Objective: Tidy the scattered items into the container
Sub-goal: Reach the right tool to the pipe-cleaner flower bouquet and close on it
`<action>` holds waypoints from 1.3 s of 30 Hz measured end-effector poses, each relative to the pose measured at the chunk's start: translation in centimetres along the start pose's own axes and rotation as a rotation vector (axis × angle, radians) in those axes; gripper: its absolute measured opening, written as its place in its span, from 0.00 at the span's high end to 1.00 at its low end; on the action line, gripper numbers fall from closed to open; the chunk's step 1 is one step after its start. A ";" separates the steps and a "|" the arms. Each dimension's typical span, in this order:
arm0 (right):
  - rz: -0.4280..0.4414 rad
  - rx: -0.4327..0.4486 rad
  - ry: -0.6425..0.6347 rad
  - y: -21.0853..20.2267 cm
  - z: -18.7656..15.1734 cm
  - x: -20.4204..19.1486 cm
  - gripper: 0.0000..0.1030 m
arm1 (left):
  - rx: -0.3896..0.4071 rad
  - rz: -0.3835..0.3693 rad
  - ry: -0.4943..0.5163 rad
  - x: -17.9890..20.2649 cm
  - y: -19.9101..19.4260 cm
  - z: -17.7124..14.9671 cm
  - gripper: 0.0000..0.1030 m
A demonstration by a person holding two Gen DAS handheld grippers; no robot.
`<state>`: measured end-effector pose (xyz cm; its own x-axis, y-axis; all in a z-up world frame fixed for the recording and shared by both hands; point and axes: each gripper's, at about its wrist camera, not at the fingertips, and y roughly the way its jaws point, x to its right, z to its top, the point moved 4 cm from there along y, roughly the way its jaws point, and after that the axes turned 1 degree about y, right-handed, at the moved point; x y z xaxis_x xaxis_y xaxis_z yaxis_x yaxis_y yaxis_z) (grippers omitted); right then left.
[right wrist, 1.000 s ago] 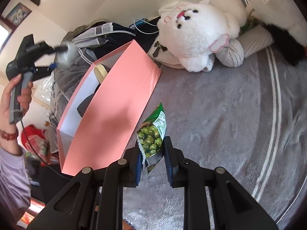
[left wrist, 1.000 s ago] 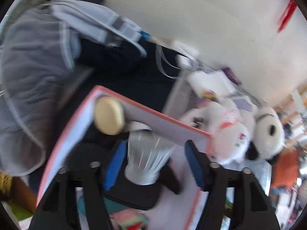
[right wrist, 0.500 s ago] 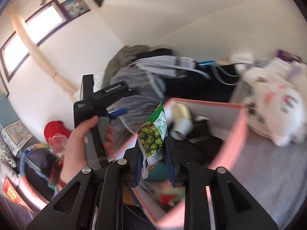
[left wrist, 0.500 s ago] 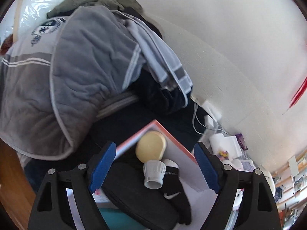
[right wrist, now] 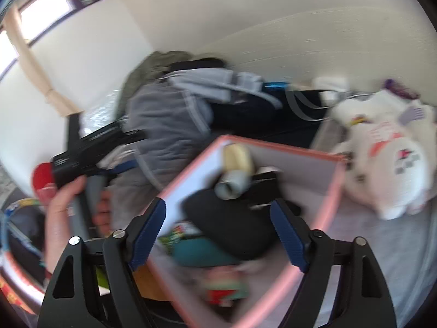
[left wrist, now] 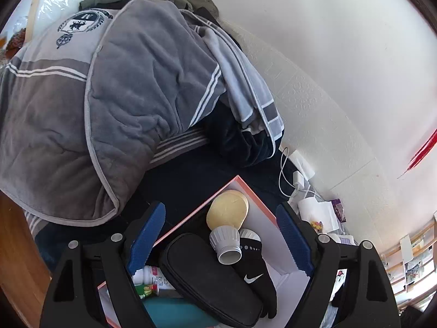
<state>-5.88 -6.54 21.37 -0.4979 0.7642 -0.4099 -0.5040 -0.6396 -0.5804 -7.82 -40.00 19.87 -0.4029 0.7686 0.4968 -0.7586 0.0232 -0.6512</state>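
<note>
- The pink box [left wrist: 247, 191], the container, sits on the bed with its white inside showing; in the left wrist view only its far corner is seen, the rest cut off behind the tongs, and in the right wrist view its near rim [right wrist: 275, 292] is smeared by blur.
- A heap of grey clothes [left wrist: 123, 104] lies just beyond the box and hides whatever is under it.
- A white plush toy [right wrist: 387, 158] lies beside the box's right wall on the grey bedcover, too blurred to read its markings.
- Inside the box, a black pouch [left wrist: 207, 281] lies slantwise, its lower end hidden by the left tongs' frame.
- A black sock with a white logo [left wrist: 256, 276] lies against the pouch.
- A light bulb [left wrist: 228, 221] rests in the far corner, its grey base on the sock.
- A teal thing [left wrist: 174, 314] and a white bottle [left wrist: 148, 274] are mostly covered; what they are cannot be told.
- A green packet [right wrist: 174, 232] shows in the box as a blurred patch only.
- The left tongs [left wrist: 220, 242] stand wide above the box, holding nothing.
- The right tongs [right wrist: 217, 232] are opening, with nothing pressed between the pads.
- A person's hand [right wrist: 68, 213] grips the left tool's handle, partly blurred.
</note>
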 end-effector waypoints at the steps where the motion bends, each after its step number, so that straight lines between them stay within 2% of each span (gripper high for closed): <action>1: -0.042 -0.002 0.010 -0.4 0.6 1.7 0.30 | 0.000 -0.015 0.000 0.1 0.1 0.0 0.19; 3: -0.122 0.000 0.053 -0.9 2.6 5.5 0.34 | -0.011 -0.016 0.006 0.3 0.7 -0.1 0.19; 6: -0.177 0.007 0.166 -1.2 6.6 11.6 0.37 | -0.024 -0.034 0.005 0.6 1.8 -0.3 0.19; 8: -0.189 0.003 0.252 -0.6 9.3 15.2 0.37 | -0.051 -0.017 0.015 0.9 3.0 -0.6 0.19; 10: -0.180 -0.035 0.331 1.3 12.0 18.8 0.37 | -0.054 -0.034 0.022 1.3 3.9 -0.8 0.19; 12: -0.184 -0.083 0.356 4.0 14.2 20.9 0.37 | -0.081 0.000 0.052 1.6 5.4 -0.9 0.19; 15: -0.170 -0.179 0.380 9.5 16.3 22.8 0.37 | -0.108 0.013 0.060 1.7 7.1 -0.9 0.19; 17: -0.202 -0.242 0.412 13.5 16.8 24.2 0.37 | -0.127 0.017 0.059 1.7 7.7 -0.6 0.19; 18: -0.239 -0.283 0.419 15.5 16.8 25.0 0.37 | -0.119 0.011 0.059 1.8 7.8 -0.4 0.19; 20: -0.405 -0.396 0.428 19.5 16.0 27.6 0.36 | -0.112 0.020 0.074 2.0 7.9 -0.2 0.19; 21: -0.461 -0.429 0.451 20.6 15.5 28.8 0.34 | -0.109 0.024 0.084 2.2 8.0 -0.1 0.19; 23: -0.519 -0.469 0.458 22.9 14.9 30.2 0.10 | -0.114 0.030 0.105 2.4 8.4 -0.1 0.19; 24: -0.540 -0.480 0.435 23.7 14.6 30.4 0.10 | -0.124 0.032 0.116 2.4 8.6 -0.2 0.19; 25: -0.577 -0.491 0.397 24.7 14.3 30.5 0.13 | -0.130 0.031 0.122 2.4 8.7 -0.2 0.19; 27: -0.647 -0.532 0.300 25.6 13.5 30.2 0.29 | -0.140 0.029 0.129 2.3 8.9 -0.2 0.19; 28: -0.687 -0.539 0.246 25.3 13.1 29.8 0.41 | -0.140 0.027 0.127 2.3 8.8 -0.2 0.19; 29: -0.664 -0.528 0.235 24.8 13.1 29.4 0.49 | -0.138 0.023 0.125 2.2 8.7 -0.1 0.19; 30: -0.619 -0.515 0.230 23.9 13.1 28.9 0.50 | -0.136 0.016 0.119 2.2 8.6 -0.1 0.19; 31: -0.546 -0.496 0.236 22.2 13.2 28.1 0.51 | -0.135 0.010 0.114 2.1 8.5 -0.1 0.19; 33: -0.475 -0.478 0.230 19.4 12.9 26.8 0.52 | -0.134 -0.002 0.098 2.0 8.2 0.0 0.19; 35: -0.398 -0.449 0.232 15.0 11.9 24.8 0.52 | -0.127 -0.005 0.088 2.0 7.9 0.0 0.19; 37: -0.290 -0.395 0.271 10.6 11.3 23.0 0.53 | -0.121 -0.018 0.082 2.4 7.4 -0.1 0.19; 38: -0.213 -0.351 0.308 8.3 11.4 22.0 0.53 | -0.118 -0.027 0.081 2.6 7.2 -0.2 0.19; 39: -0.101 -0.280 0.362 4.4 11.3 20.7 0.53 | -0.113 -0.042 0.084 3.1 6.7 -0.4 0.19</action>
<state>-26.35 5.51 18.25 -0.1526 0.8331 -0.5317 -0.3024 -0.5515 -0.7774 -13.93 -37.22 16.82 -0.3238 0.8162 0.4785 -0.7094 0.1253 -0.6936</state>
